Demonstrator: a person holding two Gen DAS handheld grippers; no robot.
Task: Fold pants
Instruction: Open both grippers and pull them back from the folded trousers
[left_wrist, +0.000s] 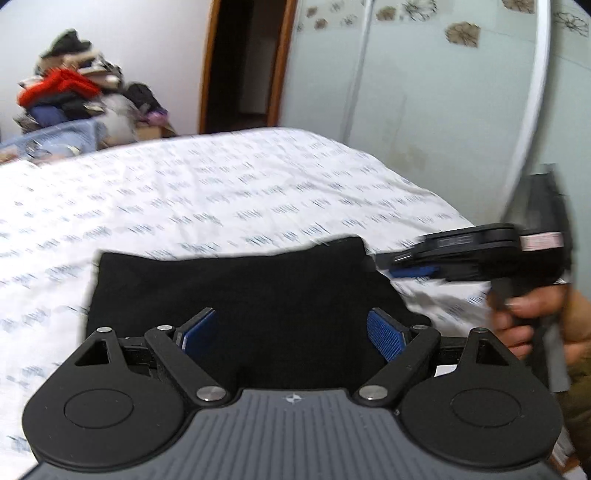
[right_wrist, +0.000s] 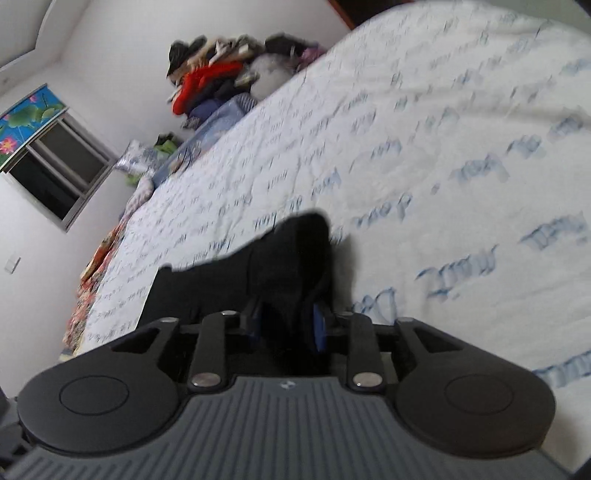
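Black pants (left_wrist: 240, 295) lie folded into a flat block on the white bed sheet (left_wrist: 221, 192). My left gripper (left_wrist: 291, 328) hovers over their near edge, jaws wide open, nothing between the blue pads (left_wrist: 386, 332). My right gripper (left_wrist: 399, 264), held by a hand (left_wrist: 524, 321), lies on its side at the pants' far right corner. In the right wrist view, the right gripper (right_wrist: 287, 326) has a narrow gap between its jaws. The pants' corner (right_wrist: 295, 251) lies straight ahead of that gap, and the pads do not seem to press on it.
The sheet (right_wrist: 443, 147) with blue writing spreads far beyond the pants. A heap of clothes (left_wrist: 74, 96) is piled past the far left side of the bed. A dark doorway (left_wrist: 243, 62) and a wardrobe with a flower pattern (left_wrist: 424, 92) stand behind the bed.
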